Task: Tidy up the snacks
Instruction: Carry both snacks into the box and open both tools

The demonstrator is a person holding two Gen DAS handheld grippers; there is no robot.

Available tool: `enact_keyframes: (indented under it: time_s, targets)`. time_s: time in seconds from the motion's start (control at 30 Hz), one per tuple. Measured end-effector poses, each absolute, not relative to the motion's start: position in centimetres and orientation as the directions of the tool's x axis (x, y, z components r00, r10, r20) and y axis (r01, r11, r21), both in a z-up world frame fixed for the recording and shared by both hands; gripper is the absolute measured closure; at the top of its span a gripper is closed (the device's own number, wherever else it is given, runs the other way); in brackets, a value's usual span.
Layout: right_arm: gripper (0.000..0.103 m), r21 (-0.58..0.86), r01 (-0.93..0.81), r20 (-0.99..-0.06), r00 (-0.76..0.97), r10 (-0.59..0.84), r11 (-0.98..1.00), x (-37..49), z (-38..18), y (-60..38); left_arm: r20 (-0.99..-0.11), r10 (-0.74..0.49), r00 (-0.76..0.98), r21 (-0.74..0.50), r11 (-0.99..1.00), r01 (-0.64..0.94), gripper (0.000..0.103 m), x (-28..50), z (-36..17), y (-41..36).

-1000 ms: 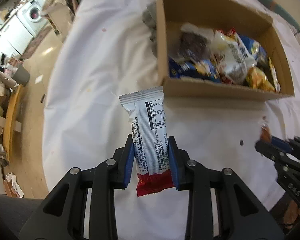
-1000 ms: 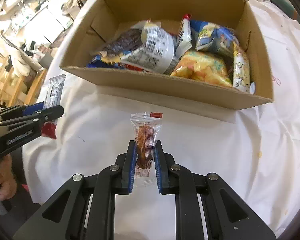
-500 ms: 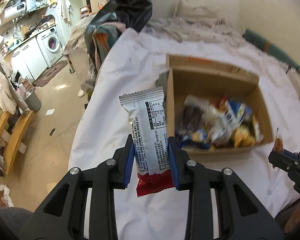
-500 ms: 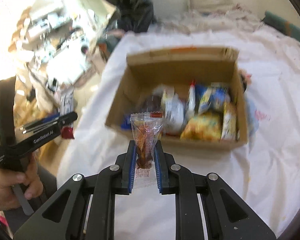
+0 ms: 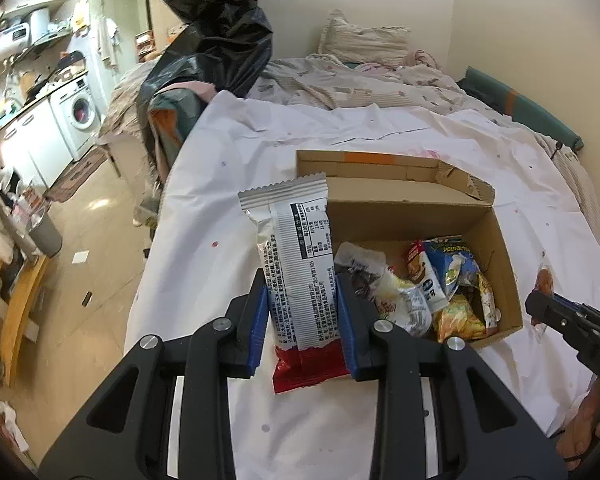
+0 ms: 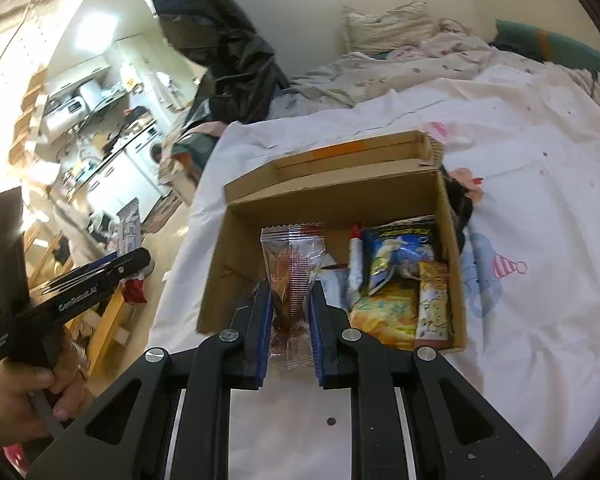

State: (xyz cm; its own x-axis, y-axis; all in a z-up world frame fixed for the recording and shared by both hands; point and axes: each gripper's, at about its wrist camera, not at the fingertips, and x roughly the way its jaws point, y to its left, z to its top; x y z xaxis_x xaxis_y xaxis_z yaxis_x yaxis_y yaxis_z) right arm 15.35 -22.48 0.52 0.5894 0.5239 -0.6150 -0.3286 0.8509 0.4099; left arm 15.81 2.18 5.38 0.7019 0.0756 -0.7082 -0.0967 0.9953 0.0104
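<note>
My left gripper (image 5: pixel 302 316) is clamped across the middle of a silver snack bar (image 5: pixel 296 264), its blue pads pressing both long edges, with the red end hanging out below and the crimped top standing up free. My right gripper (image 6: pixel 290 314) is squeezed tight on a small clear packet (image 6: pixel 292 276) with something brown inside; the pads hold its lower half and the top flares out loose. Both hang in the air on the near side of the cardboard box (image 5: pixel 504 280), which sits open on the white sheet (image 5: pixel 228 216) of the bed, already crowded with snacks along its right half: a blue bag (image 6: pixel 400 256), a yellow bag (image 6: pixel 388 308) and a few narrow sticks.

What worries me first is the near wall of the box (image 6: pixel 216 280). If I swing either wrapper in too low, the dangling end catches the rim and the thing twists out of my pads or tips the box toward me. The clear packet is slick and thin, so I judge a small jolt could let it slide. The bar is stiffer, but held by its edges alone it could pivot.

The only bare floor I see is at the box's left, and if I let go over the heap on the right, the packet may skid off the pile and over the low wall onto the sheet. My two grippers are near each other, too; bringing both in at once risks a knock.
</note>
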Motion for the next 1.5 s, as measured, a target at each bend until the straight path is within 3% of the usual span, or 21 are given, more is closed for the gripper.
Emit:
enact_keyframes:
  time_s: [0.33,0.6,0.77,0.97,1.13,1.23,1.27,1.3,1.37,1.43,1.5]
  targets:
    - [0.085,0.437,-0.271,-0.679,0.526,0.512,0.858,18.7,-2.0,-22.3,-0.703,0.014,0.711,-0.011,0.999,-0.031,0.075,18.8,2.7,1.4]
    - [0.084,0.423,-0.264,-0.728,0.471,0.499,0.867,20.7,-4.4,-20.4,-0.755,-0.05,0.654,-0.049,0.999,0.02,0.075,20.7,0.4,0.0]
    - [0.084,0.443,-0.209,-0.752,0.443,0.488,0.872,21.4,-6.2,-20.7,-0.759,-0.045,0.65,0.004,0.997,0.073,0.075,21.2,-0.5,-1.3]
    - [0.083,0.45,-0.162,-0.779,0.409,0.475,0.878,22.0,-7.7,-21.1,-0.781,-0.107,0.616,-0.064,0.994,0.09,0.075,21.8,-2.2,-1.2]
    - [0.081,0.491,-0.14,-0.765,0.402,0.502,0.86,22.2,-8.1,-21.3,-0.805,-0.111,0.583,-0.09,0.994,0.065,0.075,22.3,-3.4,-0.8]
    - [0.074,0.514,-0.144,-0.758,0.386,0.526,0.846,22.4,-8.1,-21.1,-0.82,-0.123,0.559,-0.109,0.992,0.058,0.075,22.3,-3.5,-0.6]
    - [0.065,0.511,-0.141,-0.758,0.392,0.521,0.848,22.3,-8.1,-21.1,-0.821,-0.126,0.557,-0.111,0.992,0.061,0.073,22.3,-3.4,-0.6]
    - [0.045,0.509,-0.137,-0.757,0.398,0.518,0.85,22.4,-8.0,-21.2,-0.823,-0.121,0.556,-0.105,0.993,0.061,0.07,22.3,-3.4,-0.6]
    - [0.024,0.523,-0.123,-0.745,0.415,0.523,0.843,22.3,-7.7,-21.6,-0.82,-0.106,0.563,-0.094,0.994,0.05,0.036,22.1,-3.1,-0.6]
    - [0.024,0.524,-0.118,-0.731,0.444,0.517,0.843,22.1,-7.3,-21.9,-0.808,-0.099,0.581,-0.093,0.995,0.04,0.019,21.7,-2.8,-0.6]
    - [0.021,0.519,-0.129,-0.727,0.453,0.516,0.845,22.1,-6.7,-22.0,-0.797,-0.1,0.596,-0.09,0.995,0.047,0.017,21.3,-2.3,-0.6]
